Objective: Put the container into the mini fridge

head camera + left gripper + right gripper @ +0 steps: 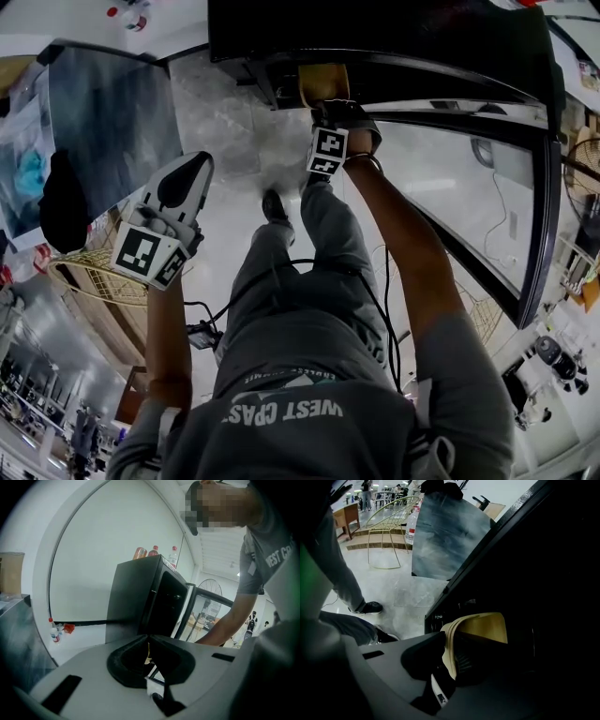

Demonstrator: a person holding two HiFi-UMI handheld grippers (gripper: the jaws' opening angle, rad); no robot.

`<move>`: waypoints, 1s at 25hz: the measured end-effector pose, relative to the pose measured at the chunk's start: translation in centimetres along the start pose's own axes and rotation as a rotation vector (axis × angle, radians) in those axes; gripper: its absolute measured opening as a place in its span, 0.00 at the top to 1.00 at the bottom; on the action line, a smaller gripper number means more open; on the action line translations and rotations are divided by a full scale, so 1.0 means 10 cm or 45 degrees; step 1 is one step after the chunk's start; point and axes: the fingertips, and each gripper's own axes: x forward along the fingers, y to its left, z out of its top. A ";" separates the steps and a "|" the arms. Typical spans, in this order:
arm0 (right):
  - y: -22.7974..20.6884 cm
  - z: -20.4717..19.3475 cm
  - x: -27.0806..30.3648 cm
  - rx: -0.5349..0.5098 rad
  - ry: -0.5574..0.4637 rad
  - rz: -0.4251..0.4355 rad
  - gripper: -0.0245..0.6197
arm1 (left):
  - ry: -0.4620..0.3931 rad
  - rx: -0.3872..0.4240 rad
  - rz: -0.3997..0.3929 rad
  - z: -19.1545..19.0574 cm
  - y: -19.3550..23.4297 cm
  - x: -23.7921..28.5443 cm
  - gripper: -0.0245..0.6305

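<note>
Inside the mini fridge (543,573), the right gripper (451,641), jaws parted, straddles a tan thin-walled container (485,627).

Pale grey marbled tile floor (234,122), glossy. Standing directly on it: black box-shaped mini fridge (136,597), gold wire chair (391,513), black shoe (370,607), and, against the white wall, small clear red-capped bottle (52,631).

The camera on my head looks steeply down past my own arms to the floor (234,122), with the mini fridge (375,28) along the picture's top edge. The one riding my left gripper (192,173) faces almost level across the room and sees the fridge's side and open door (211,611) from well back. The one on my right gripper (336,111) looks down, close into the dark opening. All three share the fridge.
</note>
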 end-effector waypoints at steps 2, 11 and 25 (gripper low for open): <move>-0.06 -0.01 0.05 -0.007 0.003 -0.013 0.84 | 0.002 -0.006 0.005 -0.01 0.02 0.02 0.92; -0.30 -0.05 0.28 -0.013 0.015 -0.055 0.83 | 0.014 -0.019 0.029 -0.05 0.12 0.06 0.92; -0.50 -0.06 0.10 -0.006 0.009 -0.021 0.77 | -0.005 0.005 0.026 0.23 0.06 0.10 0.92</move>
